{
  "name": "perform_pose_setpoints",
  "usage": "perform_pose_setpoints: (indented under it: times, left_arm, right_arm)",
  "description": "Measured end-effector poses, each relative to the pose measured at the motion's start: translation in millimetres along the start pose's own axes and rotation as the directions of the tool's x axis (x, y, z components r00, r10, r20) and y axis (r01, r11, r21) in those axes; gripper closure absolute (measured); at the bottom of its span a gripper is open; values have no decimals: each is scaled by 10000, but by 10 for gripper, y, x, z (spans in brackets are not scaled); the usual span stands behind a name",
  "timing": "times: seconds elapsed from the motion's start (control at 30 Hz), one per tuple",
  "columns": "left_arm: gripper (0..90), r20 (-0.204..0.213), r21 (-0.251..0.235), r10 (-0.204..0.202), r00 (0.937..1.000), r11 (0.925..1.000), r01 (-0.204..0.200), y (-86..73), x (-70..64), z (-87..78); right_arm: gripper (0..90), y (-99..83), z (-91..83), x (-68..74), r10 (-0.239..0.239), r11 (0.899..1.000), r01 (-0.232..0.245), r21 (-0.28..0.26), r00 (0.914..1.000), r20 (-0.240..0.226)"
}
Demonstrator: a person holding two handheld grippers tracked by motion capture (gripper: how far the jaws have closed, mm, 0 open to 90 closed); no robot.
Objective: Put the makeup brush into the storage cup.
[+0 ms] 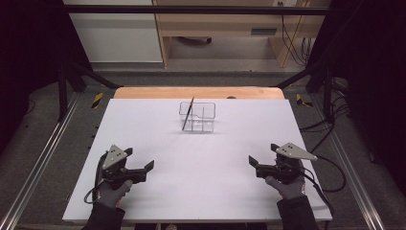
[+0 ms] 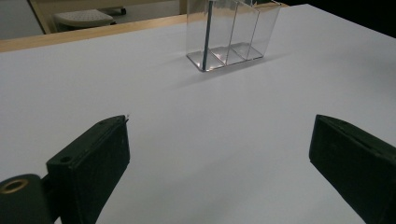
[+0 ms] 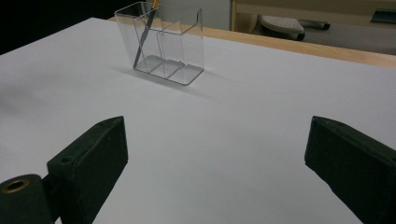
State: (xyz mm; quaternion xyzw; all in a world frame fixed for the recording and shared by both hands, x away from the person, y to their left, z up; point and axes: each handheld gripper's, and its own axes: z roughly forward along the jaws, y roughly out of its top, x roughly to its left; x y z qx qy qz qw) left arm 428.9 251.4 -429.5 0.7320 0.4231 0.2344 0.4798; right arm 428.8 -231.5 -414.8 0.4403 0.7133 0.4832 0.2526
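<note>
A clear plastic holder [image 1: 201,117] with several compartments stands upright at the back middle of the white board [image 1: 201,187]. A thin dark pencil [image 1: 187,115] leans in its left compartment. My left gripper [image 1: 140,159] rests near the front left of the board, open and with nothing in it. My right gripper [image 1: 263,154] rests near the front right, also open with nothing in it. In the left gripper view the holder [image 2: 243,32] and pencil [image 2: 207,32] lie far ahead of the wide-apart jaws. The right gripper view has the holder [image 3: 175,44] and pencil [image 3: 144,37] ahead to the left.
A wooden table edge [image 1: 198,92] runs behind the board. Black frame posts [image 1: 64,81] and metal rails [image 1: 38,167] flank the table. Cables [image 1: 330,172] trail at the right. A wooden desk [image 1: 220,28] stands beyond on the floor.
</note>
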Motion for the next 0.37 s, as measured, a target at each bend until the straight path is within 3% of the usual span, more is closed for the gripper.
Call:
perform_pose_setpoints:
  times: [0.37]
  left_arm:
    - [31,-264,-132,-175,9995,9998,172,-51,76,-74]
  right_arm:
    - [62,-18,-7,0,-7,10000,7,45,10000,0]
